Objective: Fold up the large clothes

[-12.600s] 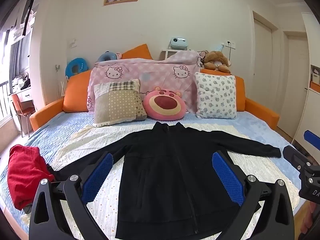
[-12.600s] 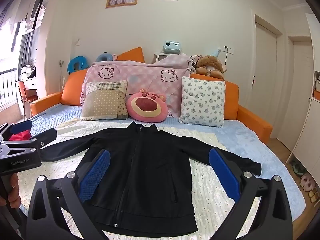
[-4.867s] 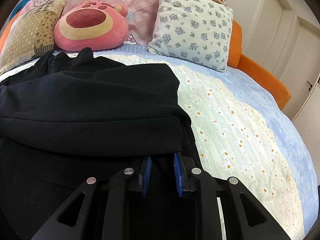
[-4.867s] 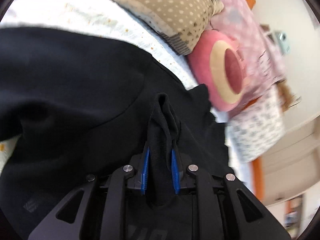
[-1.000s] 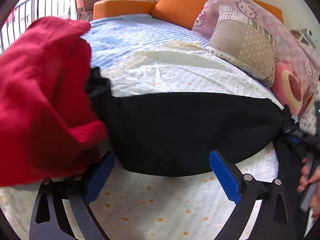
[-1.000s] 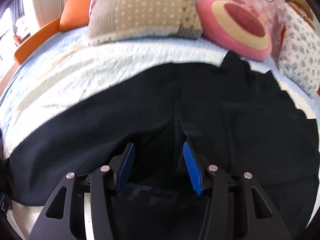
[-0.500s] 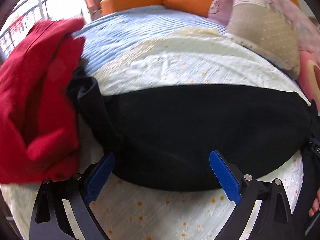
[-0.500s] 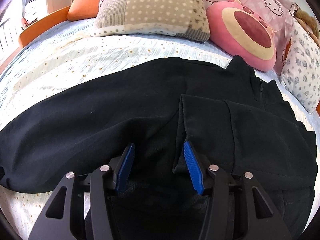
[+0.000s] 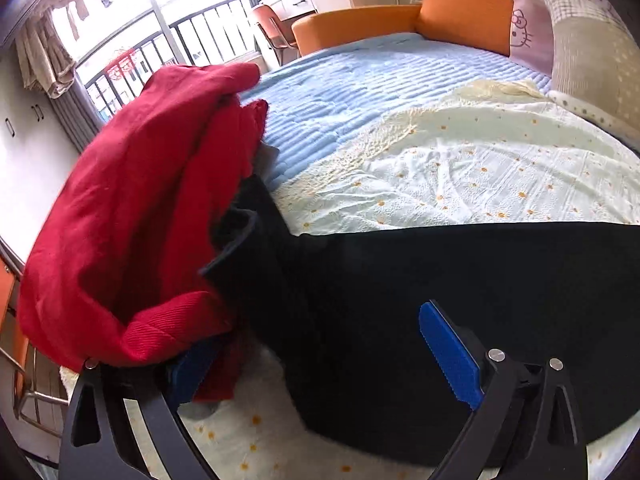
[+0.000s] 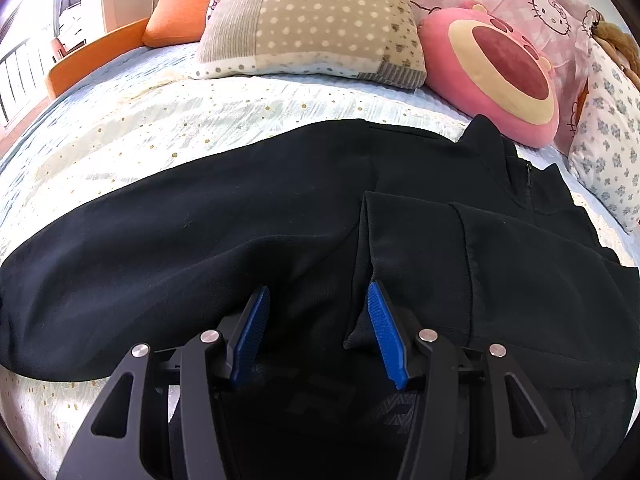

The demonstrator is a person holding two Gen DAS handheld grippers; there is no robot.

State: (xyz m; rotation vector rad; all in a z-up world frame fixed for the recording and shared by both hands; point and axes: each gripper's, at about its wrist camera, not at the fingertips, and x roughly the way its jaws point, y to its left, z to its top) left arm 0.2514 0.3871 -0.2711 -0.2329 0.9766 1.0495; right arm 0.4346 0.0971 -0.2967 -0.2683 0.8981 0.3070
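The black jacket lies flat on the bed, its far side folded in over the chest, collar toward the pillows. Its long sleeve stretches out sideways, and the cuff touches a heap of red clothing. My left gripper hangs wide open just over the sleeve near the cuff; its left pad is partly hidden under the red cloth. My right gripper stands half open over the jacket's body by the folded edge, with no cloth pinched between its pads.
A daisy-print sheet covers the blue quilted mattress. A dotted patchwork pillow, a pink plush cushion and a flowered pillow line the back. The orange bed frame and a balcony railing sit beyond.
The left gripper has swung left along the sleeve toward the cuff, and the red clothing now overlaps its left pad. The right gripper has stayed put, jaws unchanged.
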